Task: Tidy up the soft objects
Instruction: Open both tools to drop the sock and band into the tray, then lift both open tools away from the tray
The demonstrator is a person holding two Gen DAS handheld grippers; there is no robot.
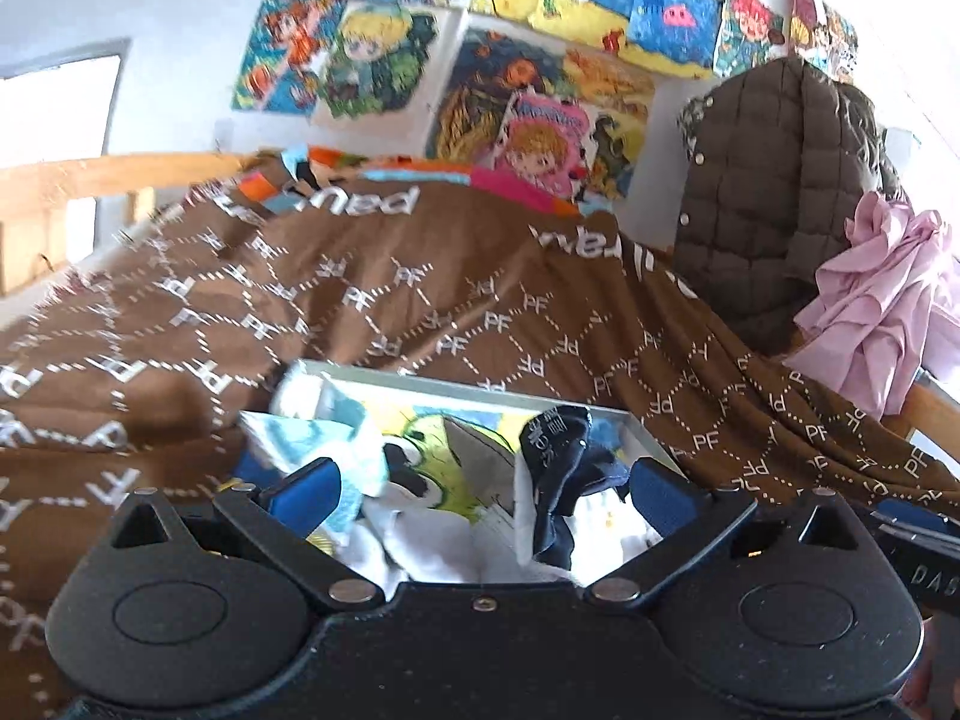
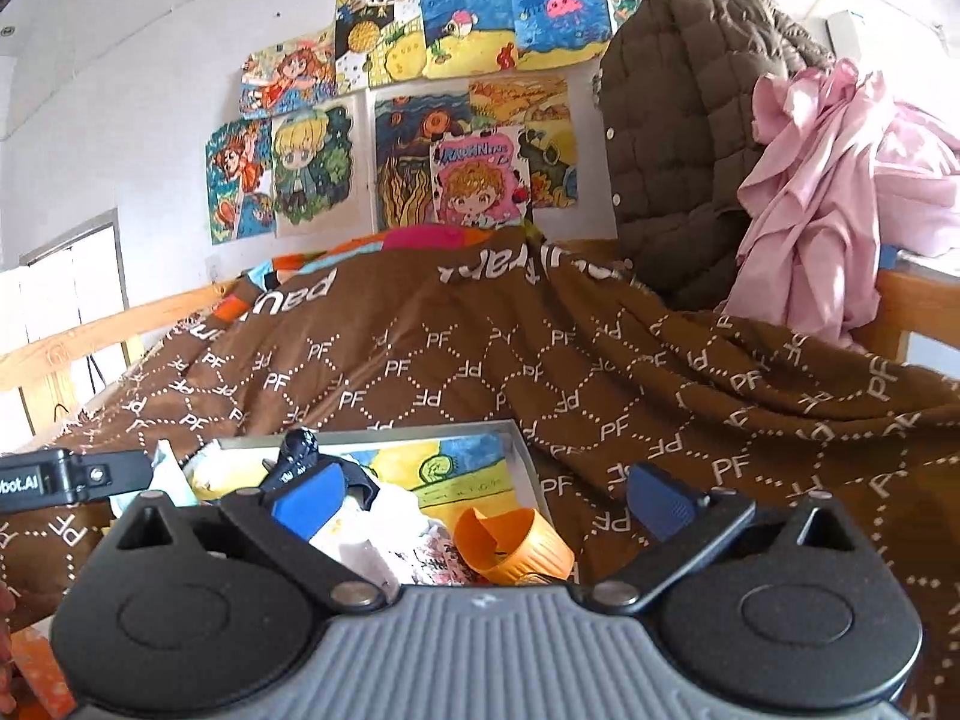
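Observation:
A shallow grey box with a colourful drawing on its floor lies on the bed and holds socks. In the left wrist view a dark navy sock stands crumpled at the right, white socks lie near the front, and a pale blue and white sock sits at the left. My left gripper hangs open just above them, holding nothing. The right wrist view shows an orange sock in the box's near right corner. My right gripper is open and empty above that corner.
A brown blanket printed with PF letters covers the bed around the box. A brown quilted jacket and a pink garment hang at the right. A wooden bed rail runs at the left. Drawings cover the wall.

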